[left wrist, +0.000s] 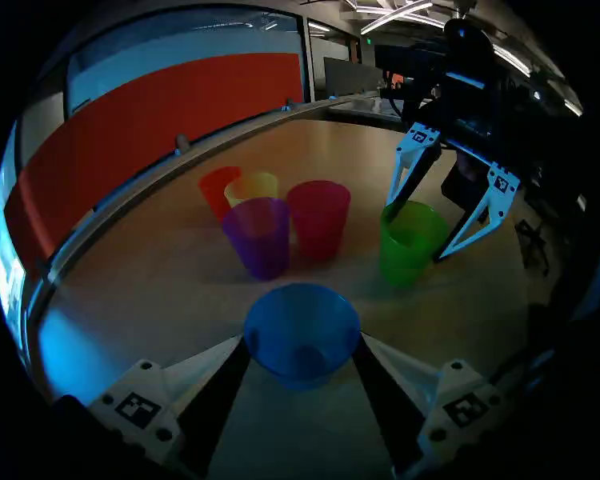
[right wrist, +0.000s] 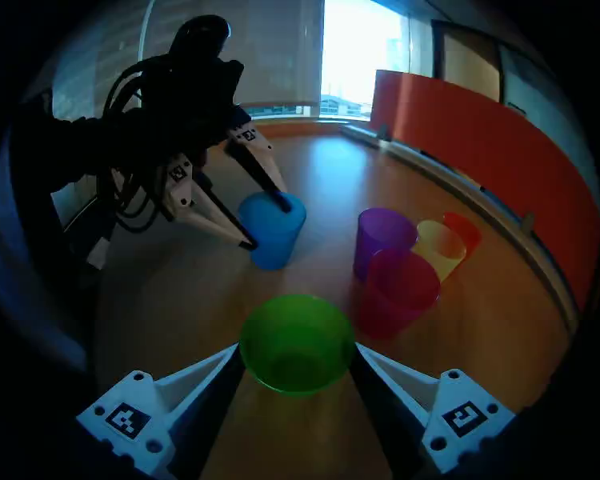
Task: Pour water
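Left gripper (left wrist: pixel 300 342): fingers spread about a cup's width, pinching the blue cup (left wrist: pixel 300 324); both inner faces meet its wall, left and right. In the right gripper view this gripper (right wrist: pixel 268 226) is at far left, one fingertip at the cup's far rim and the other on its near side. The cup stands upright on the wooden table (left wrist: pixel 164 280).

Right gripper (right wrist: pixel 298 348): fingers likewise spread, clamped on either side of the green cup (right wrist: pixel 296 336), also upright. The left gripper view shows this pair at far right.

Between the two, grouped close together: purple cup (left wrist: pixel 258 236), magenta cup (left wrist: pixel 319 216), yellow cup (left wrist: pixel 252 188), orange cup (left wrist: pixel 216 190).

Cannot tell whether any cup holds water.
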`<state>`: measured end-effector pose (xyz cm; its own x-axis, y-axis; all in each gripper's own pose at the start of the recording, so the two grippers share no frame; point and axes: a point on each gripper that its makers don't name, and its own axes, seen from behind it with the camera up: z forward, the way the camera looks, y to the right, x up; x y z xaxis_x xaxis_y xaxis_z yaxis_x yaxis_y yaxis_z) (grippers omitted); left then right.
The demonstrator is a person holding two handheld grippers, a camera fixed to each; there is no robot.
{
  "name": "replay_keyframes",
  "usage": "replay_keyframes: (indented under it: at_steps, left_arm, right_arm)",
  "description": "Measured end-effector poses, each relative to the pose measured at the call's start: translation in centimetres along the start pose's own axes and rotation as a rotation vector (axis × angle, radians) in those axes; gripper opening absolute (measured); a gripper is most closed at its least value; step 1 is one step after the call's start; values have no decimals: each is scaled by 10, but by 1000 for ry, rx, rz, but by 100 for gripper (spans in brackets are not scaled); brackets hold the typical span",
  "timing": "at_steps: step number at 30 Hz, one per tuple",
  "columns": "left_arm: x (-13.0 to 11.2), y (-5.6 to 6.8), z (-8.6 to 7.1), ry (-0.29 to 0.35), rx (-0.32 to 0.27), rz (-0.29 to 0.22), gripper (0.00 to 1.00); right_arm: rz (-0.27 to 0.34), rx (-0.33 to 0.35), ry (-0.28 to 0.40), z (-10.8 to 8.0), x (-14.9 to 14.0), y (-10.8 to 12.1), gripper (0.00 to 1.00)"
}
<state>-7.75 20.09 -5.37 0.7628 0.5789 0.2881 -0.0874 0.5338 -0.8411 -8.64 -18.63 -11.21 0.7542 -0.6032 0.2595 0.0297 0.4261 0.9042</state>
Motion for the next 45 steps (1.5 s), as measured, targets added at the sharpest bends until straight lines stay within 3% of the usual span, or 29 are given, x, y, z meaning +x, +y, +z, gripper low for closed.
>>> replay_keyframes:
  at_steps: [12, 27, 39, 45]
  left_arm:
    - [-24, -2, 3, -50, 14, 14, 86]
    - [-34, -2, 4, -79, 18, 47, 86]
    - [-46, -5, -8, -93, 27, 25, 86]
    - [-57, -5, -18, -103, 51, 21, 86]
  right_arm:
    - [9, -10, -1, -2, -2, -1, 92]
    - [-2, -26, -34, -3, -14, 1, 94]
    - [22, -69, -53, -10, -35, 5, 95]
    - [32, -101, -57, -22, -45, 6, 95]
